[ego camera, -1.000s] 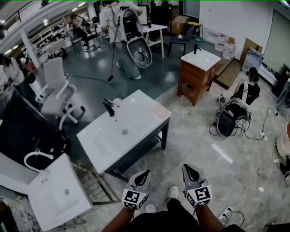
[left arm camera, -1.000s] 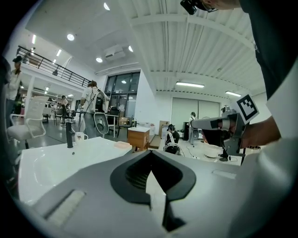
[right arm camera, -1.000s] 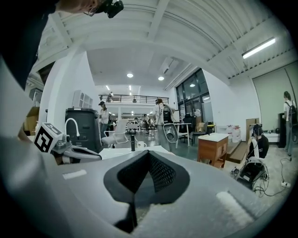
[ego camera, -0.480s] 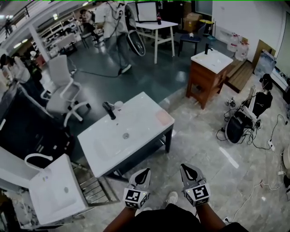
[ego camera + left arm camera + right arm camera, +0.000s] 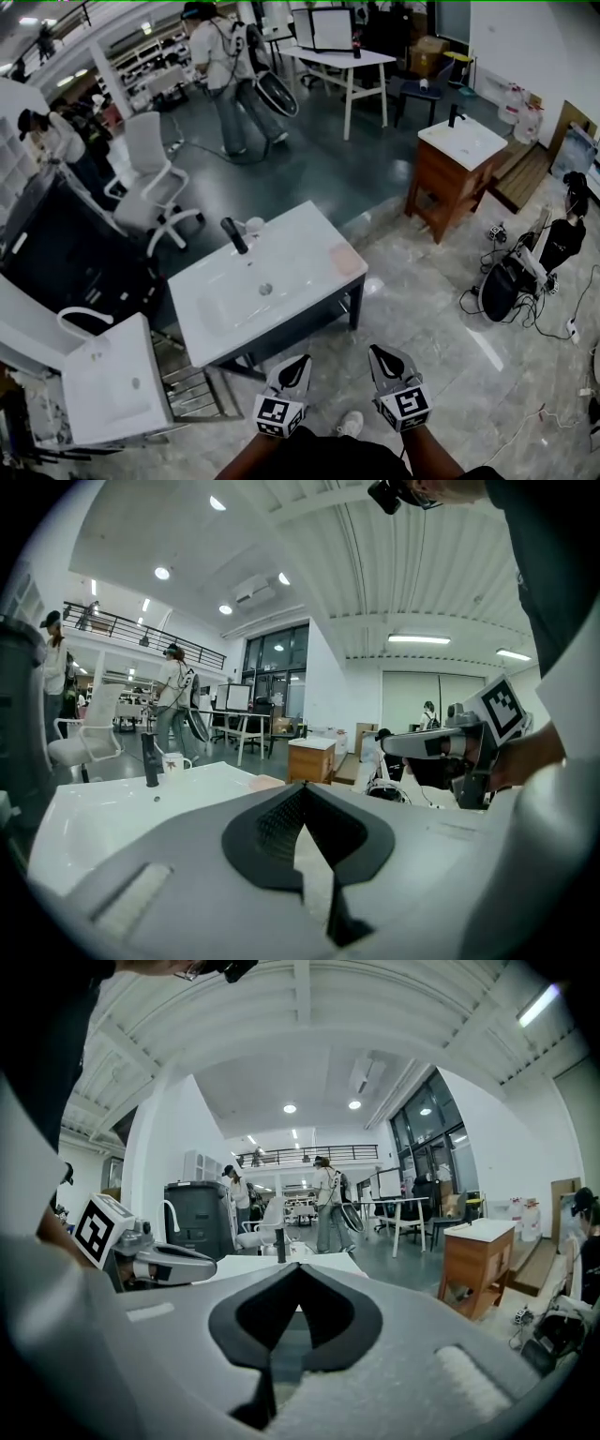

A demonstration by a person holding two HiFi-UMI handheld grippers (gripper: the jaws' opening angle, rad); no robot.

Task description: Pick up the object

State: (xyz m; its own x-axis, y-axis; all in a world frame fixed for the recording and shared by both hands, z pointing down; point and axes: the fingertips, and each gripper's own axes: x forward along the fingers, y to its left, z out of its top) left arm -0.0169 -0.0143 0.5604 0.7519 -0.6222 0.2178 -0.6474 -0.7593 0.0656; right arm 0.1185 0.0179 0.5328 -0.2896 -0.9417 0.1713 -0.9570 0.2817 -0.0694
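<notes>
Head view, 6 o'clock: both grippers held low, side by side, not touching. The left gripper [image 5: 300,361] points toward 1 o'clock, jaws closed tip to tip, nothing between. The right gripper [image 5: 377,352] points toward 11 o'clock, jaws together, empty. Bare forearms [image 5: 246,457] behind them.

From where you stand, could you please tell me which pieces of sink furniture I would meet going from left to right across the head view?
small white sink → large white sink table → wooden sink cabinet
</notes>
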